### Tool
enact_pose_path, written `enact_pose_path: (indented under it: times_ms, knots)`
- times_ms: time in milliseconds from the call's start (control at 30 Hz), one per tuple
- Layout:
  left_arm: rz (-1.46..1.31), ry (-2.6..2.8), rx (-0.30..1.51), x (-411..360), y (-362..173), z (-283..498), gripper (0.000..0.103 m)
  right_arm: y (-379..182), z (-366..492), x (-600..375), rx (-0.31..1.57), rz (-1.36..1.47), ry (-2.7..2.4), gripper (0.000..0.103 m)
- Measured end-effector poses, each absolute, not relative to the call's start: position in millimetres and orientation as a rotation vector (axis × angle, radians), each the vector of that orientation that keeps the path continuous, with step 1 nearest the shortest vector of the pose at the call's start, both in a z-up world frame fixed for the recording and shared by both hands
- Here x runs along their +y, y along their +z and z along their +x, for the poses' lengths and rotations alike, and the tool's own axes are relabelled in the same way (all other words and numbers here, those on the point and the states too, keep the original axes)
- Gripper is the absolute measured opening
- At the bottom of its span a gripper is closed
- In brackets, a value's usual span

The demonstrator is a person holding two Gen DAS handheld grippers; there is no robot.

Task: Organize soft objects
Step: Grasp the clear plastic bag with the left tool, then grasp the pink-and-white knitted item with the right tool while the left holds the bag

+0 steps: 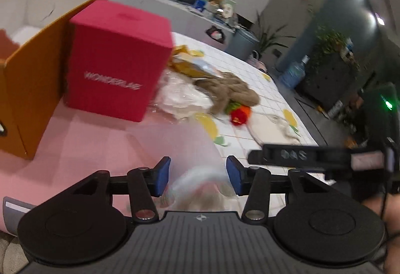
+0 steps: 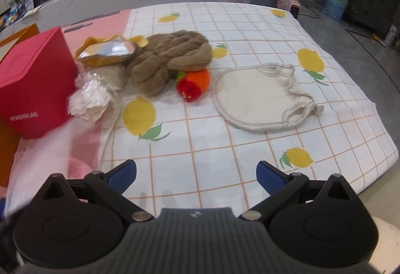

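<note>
My left gripper (image 1: 198,179) hangs over the pink mat (image 1: 75,139) with its jaws partly apart. A blurred sheer white cloth (image 1: 190,154) lies between the blue pads (image 1: 163,179), whose inner faces show bare. The same cloth is a pale smear in the right wrist view (image 2: 47,149). My right gripper (image 2: 196,174) is open wide over the lemon-print cloth (image 2: 225,154), with nothing between its fingers. Beyond it lie a brown plush bundle (image 2: 170,56), a red-and-orange knitted piece (image 2: 192,85) and a flat cream drawstring bag (image 2: 260,98).
A red box (image 1: 117,61) stands beside an open orange box (image 1: 32,48) on the left. White stuff in clear wrap (image 2: 92,96) and a yellow foil packet (image 2: 107,51) lie against the red box. A pink soft lump (image 2: 77,169) sits near my right gripper's left finger.
</note>
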State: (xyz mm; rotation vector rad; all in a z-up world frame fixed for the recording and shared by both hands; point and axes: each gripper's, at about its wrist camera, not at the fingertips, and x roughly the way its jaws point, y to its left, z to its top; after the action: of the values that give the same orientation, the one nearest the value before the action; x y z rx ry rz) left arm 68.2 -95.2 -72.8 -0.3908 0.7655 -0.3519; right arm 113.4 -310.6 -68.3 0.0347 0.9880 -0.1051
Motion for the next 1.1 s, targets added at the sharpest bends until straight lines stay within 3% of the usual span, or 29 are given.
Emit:
enact_pose_path:
  times_ms: [67,200,267,367,767,1100]
  knots:
    - [-0.376,-0.337,0.762,-92.5,-75.9,72.8,0.041,-68.9,113.0,-307.0,0.987,0.012,-0.1,0.1]
    - [-0.361,-0.339,0.777,-87.8,-82.8,78.7,0.029,-70.7,113.8,-309.4,0.997,0.015,-0.104,0.1]
    - [-0.376,-0.347,0.778,-84.3,-85.9,77.6,0.013,-70.9,114.5,-310.8,0.999,0.02,-0.109,0.1]
    - [-0.37,-0.344,0.765,-76.9,-84.7,76.1,0.006,-69.6,114.3,-309.9,0.996,0.021,-0.097,0.1]
    - [-0.225,-0.222,0.631,-60.9,-17.8,49.4,0.004,-78.2,106.1,-283.2,1.087,0.268,0.052,0.1]
    - [-0.195,-0.148,0.612,-40.1,-15.4,51.0,0.005,-96.9,105.7,-213.2,1.074,0.254,-0.086,0.1]
